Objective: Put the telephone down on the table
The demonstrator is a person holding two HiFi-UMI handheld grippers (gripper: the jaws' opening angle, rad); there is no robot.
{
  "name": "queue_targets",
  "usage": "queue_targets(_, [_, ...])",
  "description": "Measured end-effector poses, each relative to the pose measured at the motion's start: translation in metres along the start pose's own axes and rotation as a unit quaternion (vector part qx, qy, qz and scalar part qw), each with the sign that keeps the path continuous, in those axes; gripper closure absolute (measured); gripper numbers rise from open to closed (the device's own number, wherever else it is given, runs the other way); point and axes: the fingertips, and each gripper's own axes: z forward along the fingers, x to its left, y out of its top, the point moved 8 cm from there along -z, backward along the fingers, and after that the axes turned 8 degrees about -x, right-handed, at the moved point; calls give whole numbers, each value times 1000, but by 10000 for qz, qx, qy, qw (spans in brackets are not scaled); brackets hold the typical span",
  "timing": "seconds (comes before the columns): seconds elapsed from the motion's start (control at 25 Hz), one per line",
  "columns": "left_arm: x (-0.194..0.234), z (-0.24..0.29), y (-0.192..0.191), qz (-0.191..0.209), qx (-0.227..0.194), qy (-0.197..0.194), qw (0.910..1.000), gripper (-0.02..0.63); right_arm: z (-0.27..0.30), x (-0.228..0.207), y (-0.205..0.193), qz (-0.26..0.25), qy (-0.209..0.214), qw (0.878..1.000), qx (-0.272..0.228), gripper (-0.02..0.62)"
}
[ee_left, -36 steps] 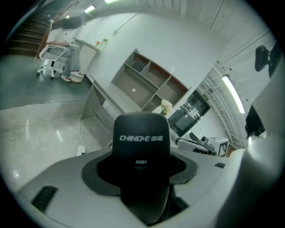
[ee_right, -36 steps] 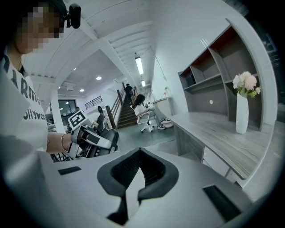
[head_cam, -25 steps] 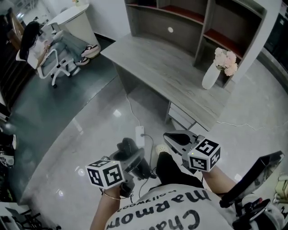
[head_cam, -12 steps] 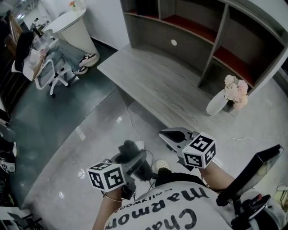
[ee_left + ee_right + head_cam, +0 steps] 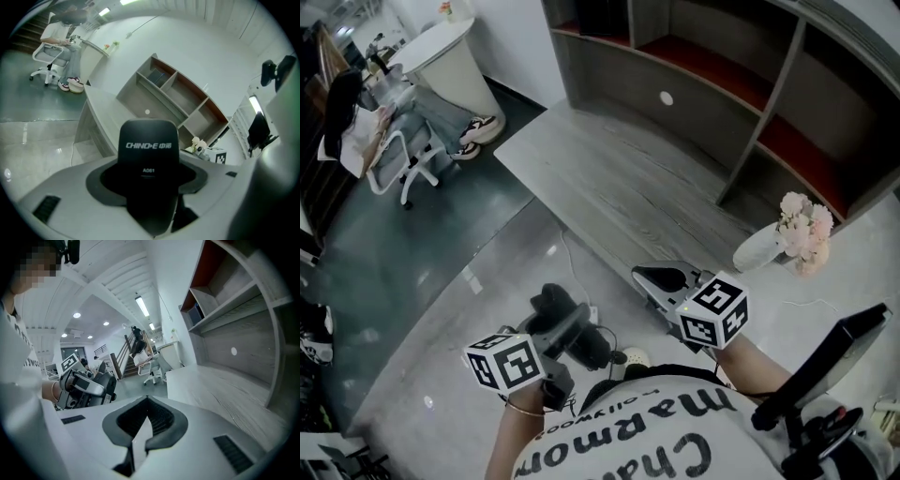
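Counter (image 5: 619, 178): grey wood-grain top, matt. Shelf unit (image 5: 694, 112): same grey grain, smooth. Floor (image 5: 478, 309): polished, glossy, mirrors lights. Telephone (image 5: 147, 150): black matt plastic, white print. Left gripper (image 5: 147, 180): smooth pale grey plastic. Right gripper (image 5: 143, 425): same plastic, dark ribbed pads. Vase (image 5: 757, 251): white, glossy. Shirt (image 5: 628, 441): white cloth, printed.

Black telephone (image 5: 147, 173) held upright in mid-air, short of grey table (image 5: 619, 178).

Shirt (image 5: 661, 441): white with dark lettering, from what I see.
Left wrist: thin bangle (image 5: 523, 409).
Cubes (image 5: 508, 362): white, black square markers.
Right gripper (image 5: 645, 276): pale grey shell, dark pads.
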Motion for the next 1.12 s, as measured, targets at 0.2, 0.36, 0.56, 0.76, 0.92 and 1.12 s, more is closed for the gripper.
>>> queue_targets(0.2, [-4, 22, 14, 55, 100, -29, 9999, 333, -5, -18, 3, 100, -185, 9998, -21, 589])
queue_targets(0.36, [-10, 35, 21, 27, 126, -77, 9999, 333, -10, -25, 3, 230, -234, 9994, -77, 589])
queue_targets(0.56, [-14, 50, 37, 91, 117, -86, 9999, 333, -13, -27, -1, 110, -392, 9992, 11, 589])
queue_targets(0.76, [-13, 62, 46, 121, 111, -96, 9998, 333, -12, -29, -7, 216, -466, 9987, -21, 590])
queue_targets(0.92, [-8, 78, 53, 2, 140, -185, 9997, 333, -8, -38, -6, 270, -540, 9982, -57, 589])
queue_targets(1.12, [4, 104, 69, -133, 257, -254, 9993, 333, 0, -57, -4, 489, -687, 9964, -71, 589])
